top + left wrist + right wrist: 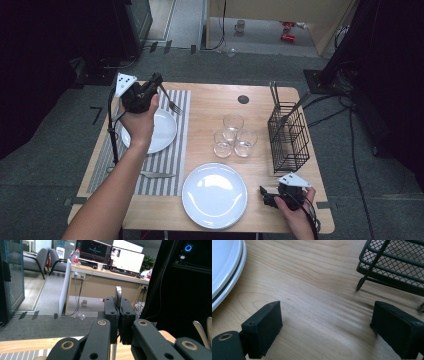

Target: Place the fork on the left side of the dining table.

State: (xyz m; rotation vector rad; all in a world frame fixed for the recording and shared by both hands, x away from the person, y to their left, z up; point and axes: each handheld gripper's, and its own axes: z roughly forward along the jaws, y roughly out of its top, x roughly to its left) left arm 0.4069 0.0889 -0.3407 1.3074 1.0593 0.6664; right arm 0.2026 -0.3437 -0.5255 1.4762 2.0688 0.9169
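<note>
High view: the left tool (154,84) is raised over the far left corner of the bench (210,100), clenched on the handle of a fork (170,102) whose tines point out and down toward the striped placemat (177,150). A white plate (165,131) lies directly beneath that tool and a knife (157,174) well nearer the person on the same mat. The right tool (266,196) rests low at the near right corner, released, nothing between its jaws; a stack of plates (214,195) lies just beside it, three glasses (233,136) beyond, and a wire basket (289,137) beyond it toward the bench's right edge. Left gripper view: the jaws are pressed together on the fork handle (118,296), whose end stands up above them (the tines are below the frame). Right gripper view: the jaws stand wide apart over bare wood, the plate stack (225,272) to one side, the basket (392,262) ahead. Judgement: the fork is light, stiff and smooth metal, liable to pivot in a narrow pinch; a hold at mid-handle, flat faces against the pads, looks most secure.
</note>
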